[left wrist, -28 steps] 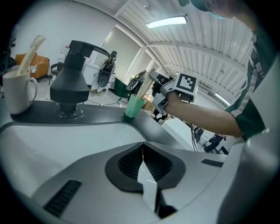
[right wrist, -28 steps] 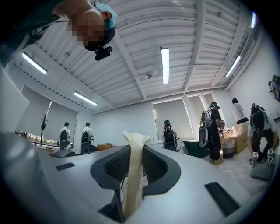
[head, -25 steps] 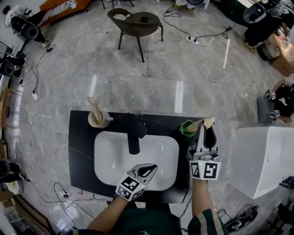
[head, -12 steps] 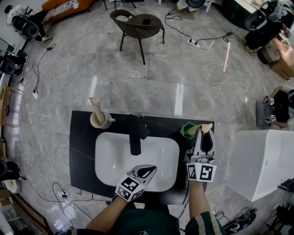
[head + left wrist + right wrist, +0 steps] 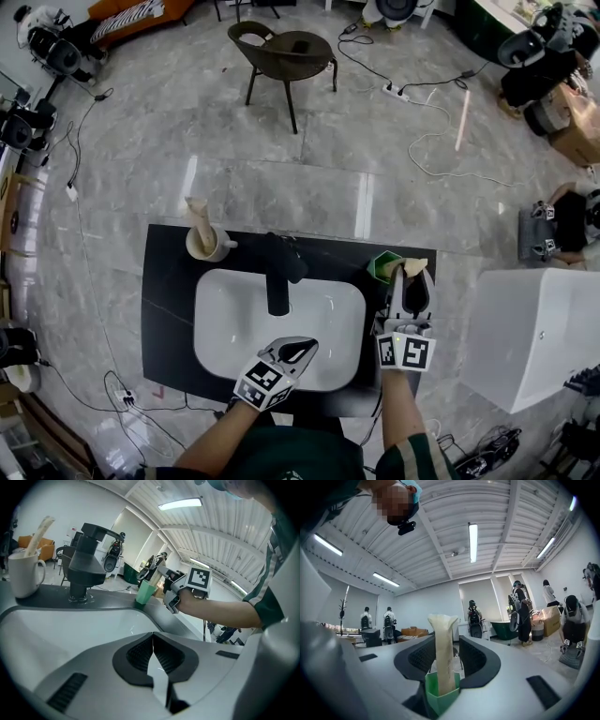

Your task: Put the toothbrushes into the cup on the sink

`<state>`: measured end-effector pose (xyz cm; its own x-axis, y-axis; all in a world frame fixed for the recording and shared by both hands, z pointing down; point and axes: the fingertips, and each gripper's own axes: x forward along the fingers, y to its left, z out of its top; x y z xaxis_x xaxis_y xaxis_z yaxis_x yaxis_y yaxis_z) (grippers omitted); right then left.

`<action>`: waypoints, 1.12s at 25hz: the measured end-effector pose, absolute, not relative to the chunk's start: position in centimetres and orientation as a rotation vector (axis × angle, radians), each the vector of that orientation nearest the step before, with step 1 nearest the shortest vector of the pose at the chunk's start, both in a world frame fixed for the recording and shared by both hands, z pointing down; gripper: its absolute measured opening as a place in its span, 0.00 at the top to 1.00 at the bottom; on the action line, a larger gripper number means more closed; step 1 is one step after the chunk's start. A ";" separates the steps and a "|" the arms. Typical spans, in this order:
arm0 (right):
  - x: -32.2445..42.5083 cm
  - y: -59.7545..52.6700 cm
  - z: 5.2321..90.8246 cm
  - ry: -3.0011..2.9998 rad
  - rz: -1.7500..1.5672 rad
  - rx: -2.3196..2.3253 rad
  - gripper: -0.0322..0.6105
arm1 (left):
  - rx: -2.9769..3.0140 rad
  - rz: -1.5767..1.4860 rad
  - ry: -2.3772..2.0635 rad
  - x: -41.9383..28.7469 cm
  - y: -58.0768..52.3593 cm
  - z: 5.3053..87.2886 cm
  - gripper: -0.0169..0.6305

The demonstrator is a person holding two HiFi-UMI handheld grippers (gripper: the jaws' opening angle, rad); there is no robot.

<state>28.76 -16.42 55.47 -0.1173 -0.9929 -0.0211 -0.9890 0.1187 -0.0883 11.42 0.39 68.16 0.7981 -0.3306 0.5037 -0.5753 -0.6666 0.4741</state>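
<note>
Green cup (image 5: 439, 696) holds a toothbrush (image 5: 442, 648) between the right gripper's (image 5: 411, 278) just-opened fingers; left gripper's (image 5: 152, 637) fingers together over sink (image 5: 223, 314).

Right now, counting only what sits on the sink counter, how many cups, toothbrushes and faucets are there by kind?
Cups: 2, the white mug and the green cup
Toothbrushes: 2, the toothbrush in the mug and the toothbrush in the green cup
Faucets: 1, the black faucet
Total: 5
</note>
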 end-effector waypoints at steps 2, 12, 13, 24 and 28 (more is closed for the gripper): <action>28.8 -16.4 55.5 2.294 -0.088 -2.039 0.71 | 2.349 0.500 -0.668 11.4 0.3 68.0 0.96; 28.1 -15.8 55.6 2.301 -0.113 -2.043 0.69 | 2.352 0.499 -0.676 10.5 0.7 67.5 0.96; 28.0 -15.7 55.6 2.301 -0.114 -2.044 0.69 | 2.353 0.499 -0.676 10.4 0.8 67.5 0.96; 27.9 -13.6 55.4 2.292 -0.121 -2.066 0.68 | 2.386 0.488 -0.672 10.5 0.9 66.4 0.96; 27.3 -12.6 55.7 2.312 -0.132 -2.062 0.68 | 2.394 0.489 -0.659 10.6 1.2 65.9 0.96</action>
